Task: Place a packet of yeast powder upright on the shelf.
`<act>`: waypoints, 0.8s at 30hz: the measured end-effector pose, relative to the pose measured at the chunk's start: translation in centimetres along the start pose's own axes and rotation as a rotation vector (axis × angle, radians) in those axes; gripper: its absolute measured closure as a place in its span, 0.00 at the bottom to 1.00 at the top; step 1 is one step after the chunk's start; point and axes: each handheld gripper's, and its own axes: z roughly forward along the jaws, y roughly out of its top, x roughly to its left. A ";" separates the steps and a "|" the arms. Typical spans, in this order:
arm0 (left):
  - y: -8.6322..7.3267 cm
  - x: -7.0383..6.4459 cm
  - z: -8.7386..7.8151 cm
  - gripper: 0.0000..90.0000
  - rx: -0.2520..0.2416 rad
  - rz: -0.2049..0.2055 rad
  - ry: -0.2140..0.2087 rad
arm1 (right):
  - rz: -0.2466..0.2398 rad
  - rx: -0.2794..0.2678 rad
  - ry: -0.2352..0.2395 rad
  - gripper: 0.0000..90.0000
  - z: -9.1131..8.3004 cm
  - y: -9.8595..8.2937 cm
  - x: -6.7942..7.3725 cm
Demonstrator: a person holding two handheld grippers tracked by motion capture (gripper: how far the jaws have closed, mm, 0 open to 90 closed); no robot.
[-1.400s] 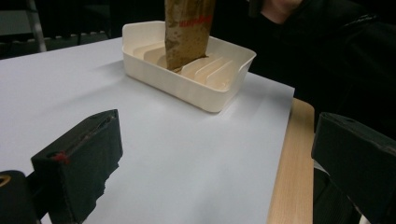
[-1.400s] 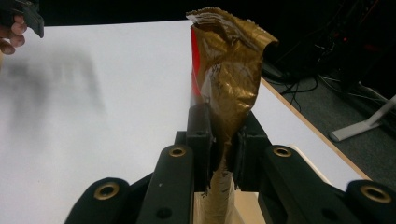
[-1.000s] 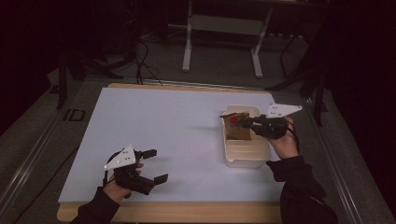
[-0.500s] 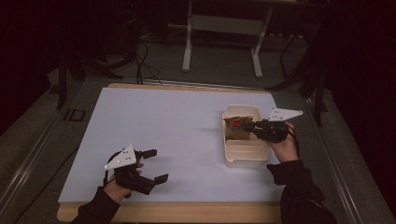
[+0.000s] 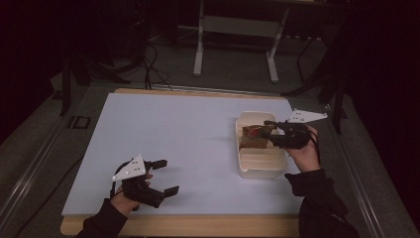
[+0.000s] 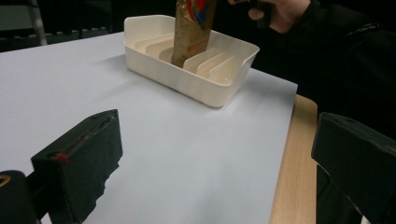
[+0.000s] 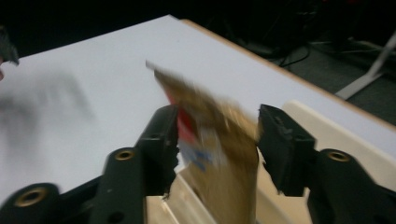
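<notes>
At the near left of the worktop point(image 5: 198, 129) the left gripper point(image 5: 166, 176) rests with its jaws wide open on nothing, where it was a second ago. To its right, the cream slotted tray point(image 5: 260, 168) holds a gold packet point(image 5: 255, 136) with a red patch, standing upright between the dividers at the tray's far end. The right gripper point(image 5: 273, 133) has its jaws parted on either side of the packet's top, and has drawn a little nearer to the person since then
</notes>
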 end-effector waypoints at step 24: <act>0.1 -0.3 0.1 0.03 0.008 0.021 0.006 | -0.021 -0.041 0.054 0.42 -1.8 3.8 6.6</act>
